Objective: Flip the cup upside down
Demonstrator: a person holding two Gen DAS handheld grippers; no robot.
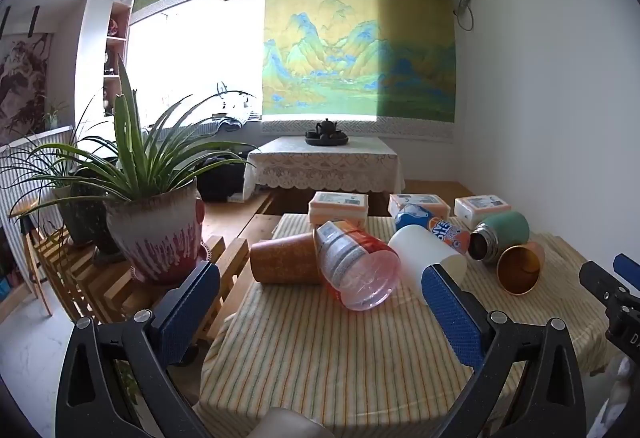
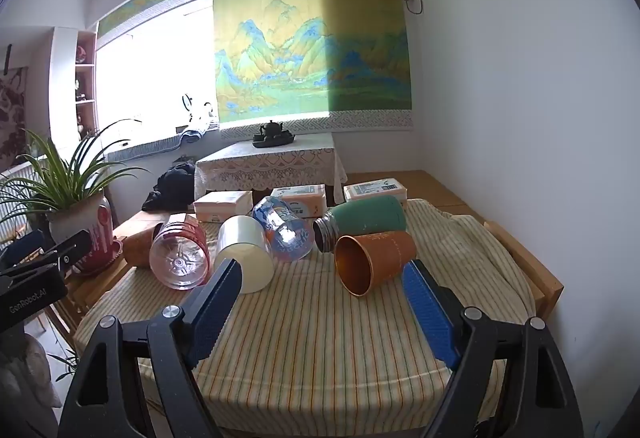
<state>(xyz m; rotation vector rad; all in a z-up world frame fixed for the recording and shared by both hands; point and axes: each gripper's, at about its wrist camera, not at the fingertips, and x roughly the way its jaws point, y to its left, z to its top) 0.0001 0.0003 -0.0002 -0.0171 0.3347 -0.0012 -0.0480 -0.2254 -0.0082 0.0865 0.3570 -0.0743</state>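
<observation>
Several cups and bottles lie on their sides on a striped tablecloth point(image 2: 320, 338). An orange cup point(image 2: 374, 262) lies with its mouth toward me; it also shows in the left wrist view point(image 1: 520, 268). A white cup point(image 2: 246, 252) point(image 1: 424, 254) lies in the middle. A brown cup point(image 1: 284, 258) lies at the left behind a clear red-labelled bottle point(image 1: 352, 266) point(image 2: 180, 256). My left gripper point(image 1: 320, 306) is open and empty, in front of the red bottle. My right gripper point(image 2: 320, 290) is open and empty, in front of the white and orange cups.
A green flask point(image 2: 362, 222) and a blue-labelled bottle point(image 2: 284, 230) lie behind the cups. Three tissue packs point(image 2: 298, 197) line the far table edge. A potted plant point(image 1: 154, 226) stands left of the table. A wall point(image 2: 540, 117) is at the right.
</observation>
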